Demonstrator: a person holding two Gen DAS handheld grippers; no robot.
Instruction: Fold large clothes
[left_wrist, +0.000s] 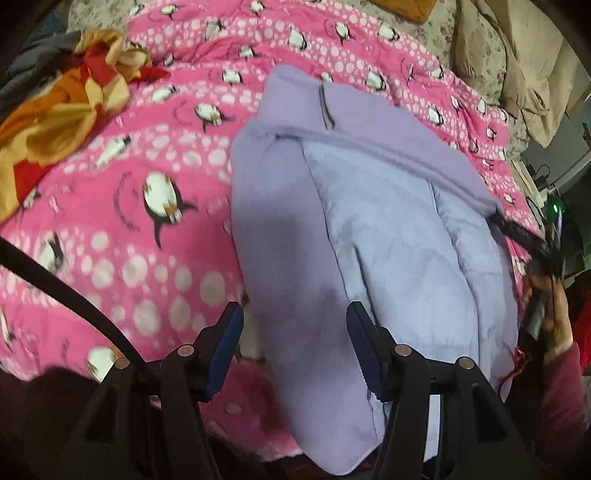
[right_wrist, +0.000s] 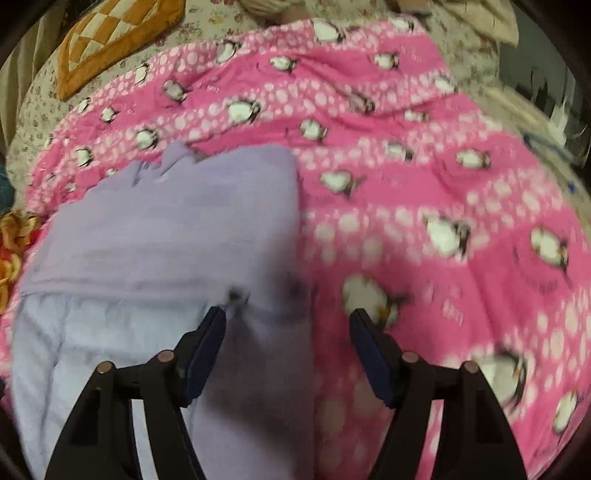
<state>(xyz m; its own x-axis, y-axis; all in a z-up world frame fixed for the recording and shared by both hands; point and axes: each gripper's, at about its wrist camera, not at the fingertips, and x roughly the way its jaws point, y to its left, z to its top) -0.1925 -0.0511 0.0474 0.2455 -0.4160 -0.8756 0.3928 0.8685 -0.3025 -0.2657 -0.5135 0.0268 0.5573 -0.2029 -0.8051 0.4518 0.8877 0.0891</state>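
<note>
Garment: lilac jacket (left_wrist: 369, 229), apparently part-folded, lining showing.
Left gripper (left_wrist: 295, 325): agape, empty, above jacket's edge.
Right gripper (right_wrist: 288, 332): agape, empty.
Remaining: further folds, likely.

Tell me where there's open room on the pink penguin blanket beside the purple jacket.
Right of the purple jacket, the pink penguin blanket lies bare. On the jacket's left, blanket runs clear up to the orange cloth, which crowds that far corner.
</note>
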